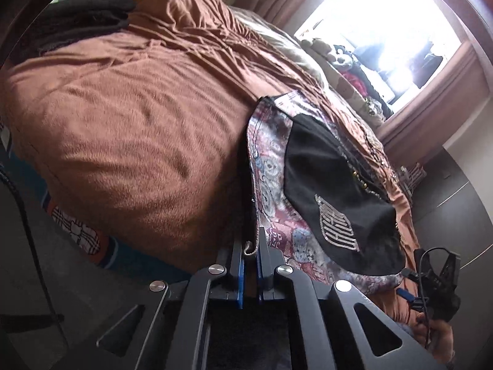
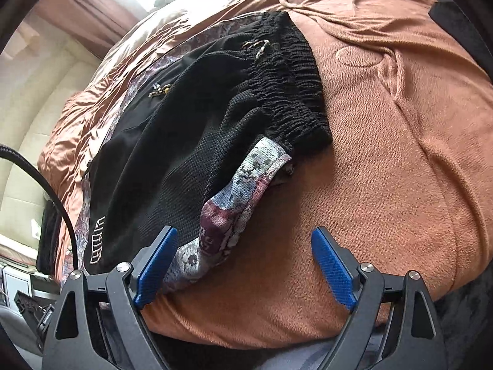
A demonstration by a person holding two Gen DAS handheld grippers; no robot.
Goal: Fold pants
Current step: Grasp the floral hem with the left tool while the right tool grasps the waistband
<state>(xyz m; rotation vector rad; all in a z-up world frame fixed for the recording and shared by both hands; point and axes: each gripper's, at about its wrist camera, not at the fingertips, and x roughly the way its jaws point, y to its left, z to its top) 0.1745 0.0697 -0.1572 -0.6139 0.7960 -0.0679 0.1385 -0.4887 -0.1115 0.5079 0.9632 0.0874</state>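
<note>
At bottom centre of the left view, left gripper (image 1: 250, 254) pinches the pants (image 1: 308, 169) edge, which lie on the brown blanket (image 1: 123, 123). Right gripper (image 2: 245, 265) gapes wide, holding nothing. Risk: thin bite, possibly drawstring only; a pull could slip it.
</note>
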